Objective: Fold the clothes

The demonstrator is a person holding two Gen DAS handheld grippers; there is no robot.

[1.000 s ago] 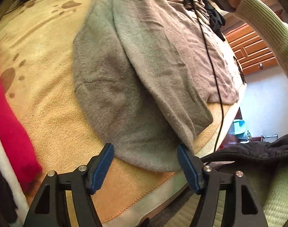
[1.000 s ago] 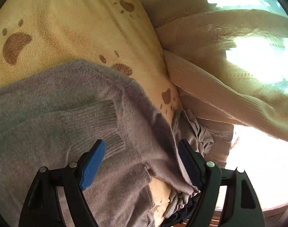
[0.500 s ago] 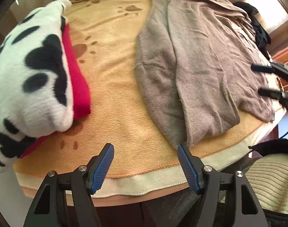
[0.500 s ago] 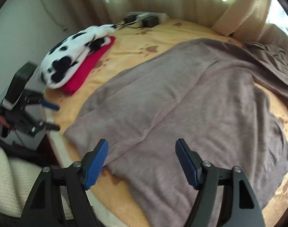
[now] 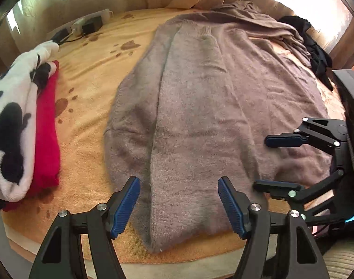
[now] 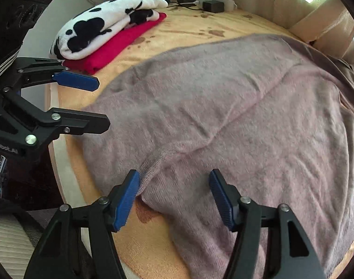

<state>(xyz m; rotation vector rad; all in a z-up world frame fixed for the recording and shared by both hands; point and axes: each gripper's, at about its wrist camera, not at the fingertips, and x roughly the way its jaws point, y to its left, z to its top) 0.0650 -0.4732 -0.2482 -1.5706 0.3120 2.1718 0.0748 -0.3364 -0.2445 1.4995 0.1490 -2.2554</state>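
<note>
1. The grey-brown sweater [image 5: 200, 116] is lying flat on the bed [image 5: 88, 74], hem toward the near edge, with 1 sleeve already folded in along the body. It fills most of the yellow paw-print blanket [image 6: 188, 28].
2. The left hand-held gripper [image 5: 179, 207] hovers right over the near hem with its jaws spread wide, nothing in them. The right hand-held gripper [image 6: 174, 200] is just beside it over the same hem, also released and empty. Its left blue pad [image 6: 127, 201] looks like it's about touching the knit edge, but it isn't pinching anything.
3. My guess is they're about to grab the hem at 2 spots and fold it up toward the collar. To do that well, I'd bite both layers of the hem, not just the folded sleeve on top. I'd keep the 2 grips well apart and lift evenly so the sweater doesn't skew. This knit looks soft and floppy, so it'll probably sag in the middle.
4. Off to the side is a black-and-white spotted blanket [image 6: 100, 25] on top of a folded red garment [image 6: 121, 41]. Some chargers [image 6: 209, 4] sit at the far edge.
5. Writing: there's white lettering on the left gripper's body in the right wrist view, but it's cut off and too blurry for me to read properly.
</note>
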